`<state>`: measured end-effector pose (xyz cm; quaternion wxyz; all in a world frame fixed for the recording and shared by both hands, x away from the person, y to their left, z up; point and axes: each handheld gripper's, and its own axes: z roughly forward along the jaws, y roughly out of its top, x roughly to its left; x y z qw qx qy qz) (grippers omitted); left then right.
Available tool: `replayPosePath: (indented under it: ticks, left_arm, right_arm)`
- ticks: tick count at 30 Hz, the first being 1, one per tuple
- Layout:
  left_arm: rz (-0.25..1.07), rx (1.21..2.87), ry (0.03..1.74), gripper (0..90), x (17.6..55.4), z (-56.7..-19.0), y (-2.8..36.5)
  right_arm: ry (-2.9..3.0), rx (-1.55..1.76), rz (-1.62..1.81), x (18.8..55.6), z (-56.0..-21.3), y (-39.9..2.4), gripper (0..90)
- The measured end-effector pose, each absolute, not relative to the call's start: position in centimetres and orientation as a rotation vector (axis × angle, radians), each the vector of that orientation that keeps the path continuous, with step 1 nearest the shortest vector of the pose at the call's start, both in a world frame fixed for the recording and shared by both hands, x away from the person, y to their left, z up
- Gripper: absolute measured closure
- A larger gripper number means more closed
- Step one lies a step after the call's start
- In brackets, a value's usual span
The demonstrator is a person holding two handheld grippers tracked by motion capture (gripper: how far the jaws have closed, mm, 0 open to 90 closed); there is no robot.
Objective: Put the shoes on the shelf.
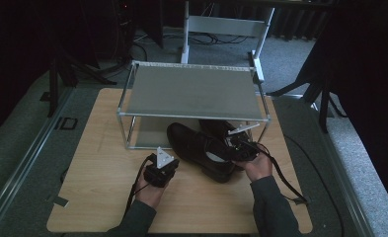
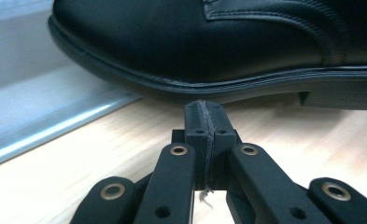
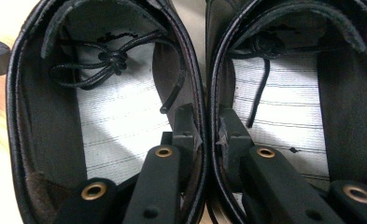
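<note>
right gripper point(image 3: 208, 123) pinching the inner walls of both black shoes point(image 1: 201, 145) together, near table's right edge by the rack point(image 1: 191, 91) | left gripper point(image 2: 204, 116) jaws closed, empty, at the sole | probably shelving them: lift level, keep the squeeze firm

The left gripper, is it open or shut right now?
Shut. The left gripper has its jaws pressed together with nothing between them, tips just short of the black shoe's sole.
</note>
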<state>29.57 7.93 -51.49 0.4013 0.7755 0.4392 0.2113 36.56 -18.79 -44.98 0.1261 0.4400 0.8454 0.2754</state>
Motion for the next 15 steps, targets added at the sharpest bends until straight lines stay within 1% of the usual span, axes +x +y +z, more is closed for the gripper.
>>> replayPosePath:
  ticks: [15]
  left_arm:
    - [0.527, 1.966, 1.139, 90.0, 31.9, -51.9, 5.2]
  right_arm:
    - [2.379, 1.353, 0.846, 37.1, -45.6, -17.8, 80.2]
